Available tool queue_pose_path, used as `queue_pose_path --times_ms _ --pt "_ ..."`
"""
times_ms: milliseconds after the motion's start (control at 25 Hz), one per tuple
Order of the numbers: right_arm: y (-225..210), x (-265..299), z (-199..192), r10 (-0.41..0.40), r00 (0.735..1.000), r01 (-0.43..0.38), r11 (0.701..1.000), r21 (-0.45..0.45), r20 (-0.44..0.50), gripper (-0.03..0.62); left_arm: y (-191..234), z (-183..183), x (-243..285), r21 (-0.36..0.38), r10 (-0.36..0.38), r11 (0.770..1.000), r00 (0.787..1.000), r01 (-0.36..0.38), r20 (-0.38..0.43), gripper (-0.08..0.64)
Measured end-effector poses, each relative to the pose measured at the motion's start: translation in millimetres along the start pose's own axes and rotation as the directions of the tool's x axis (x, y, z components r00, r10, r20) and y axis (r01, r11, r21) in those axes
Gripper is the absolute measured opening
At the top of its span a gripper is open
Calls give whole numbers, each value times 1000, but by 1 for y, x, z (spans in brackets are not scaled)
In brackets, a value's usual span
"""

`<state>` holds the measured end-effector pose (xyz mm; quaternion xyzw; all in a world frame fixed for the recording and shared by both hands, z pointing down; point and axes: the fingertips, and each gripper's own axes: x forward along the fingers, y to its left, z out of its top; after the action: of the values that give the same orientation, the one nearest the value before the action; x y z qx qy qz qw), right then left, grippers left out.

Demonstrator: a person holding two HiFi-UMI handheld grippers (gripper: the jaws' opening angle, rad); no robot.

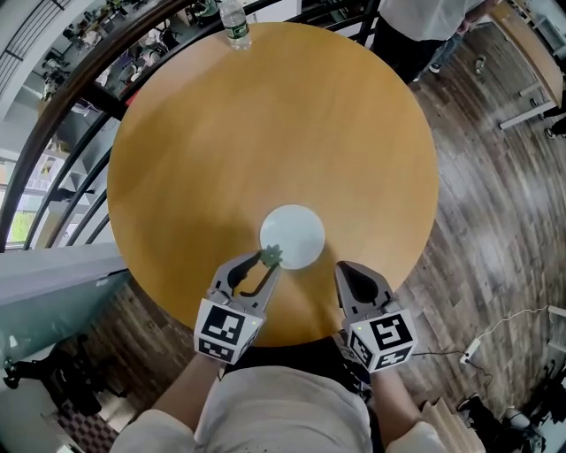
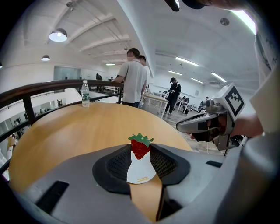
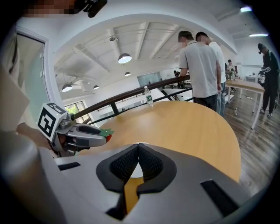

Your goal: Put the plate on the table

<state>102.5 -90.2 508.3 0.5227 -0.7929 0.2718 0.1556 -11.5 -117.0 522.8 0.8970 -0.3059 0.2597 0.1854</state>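
A small white plate (image 1: 292, 235) lies flat on the round wooden table (image 1: 265, 124), near its front edge. My left gripper (image 1: 268, 259) is shut on a toy strawberry (image 1: 272, 256) with a green leaf top, held at the plate's near-left rim. In the left gripper view the strawberry (image 2: 140, 146) stands upright between the pads, with the plate (image 2: 141, 171) showing white below it. My right gripper (image 1: 343, 268) is shut and empty, just right of the plate; its pads meet in the right gripper view (image 3: 138, 153). That view also shows the left gripper (image 3: 103, 135) with the strawberry (image 3: 106, 133).
A water bottle (image 1: 233, 25) stands at the table's far edge. A dark railing (image 1: 62, 168) curves round the table's left side. Two people (image 2: 133, 78) stand beyond the far edge, and there is wooden floor (image 1: 495, 221) to the right.
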Motion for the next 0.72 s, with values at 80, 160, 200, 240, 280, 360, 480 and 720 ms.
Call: queue_pose_path --times_ms 80,160,200,240,280,360,480,720 --pt "-1 3 -2 0 1000 0 1000 7 -2 25 2 -4 8 7 -3 1000 1000 3 -11 150" --pt "-2 7 -5 2 1000 -2 1000 18 -2 25 4 -8 16 18 -6 1000 1000 6 -26 150" --pt "-3 9 -7 3 1000 -3 1000 24 -1 25 4 -10 20 21 -9 1000 999 10 -34 150" --pt "-4 11 -10 3 1000 -3 1000 29 -2 25 5 -12 24 23 -12 1000 999 13 -41 150" --pt "-5 14 -12 1 1000 -1 999 32 -5 25 5 -14 28 26 -15 1000 999 16 -49 150" --pt "-8 17 -16 -5 1000 6 999 38 -13 25 6 -17 34 36 -18 999 998 21 -66 150" --pt "-11 23 -21 -9 1000 10 999 47 -21 25 7 -24 45 53 -22 998 996 27 -92 150" --pt "-15 28 -26 -8 1000 9 998 60 -20 25 9 -40 65 98 -21 995 989 36 -146 150"
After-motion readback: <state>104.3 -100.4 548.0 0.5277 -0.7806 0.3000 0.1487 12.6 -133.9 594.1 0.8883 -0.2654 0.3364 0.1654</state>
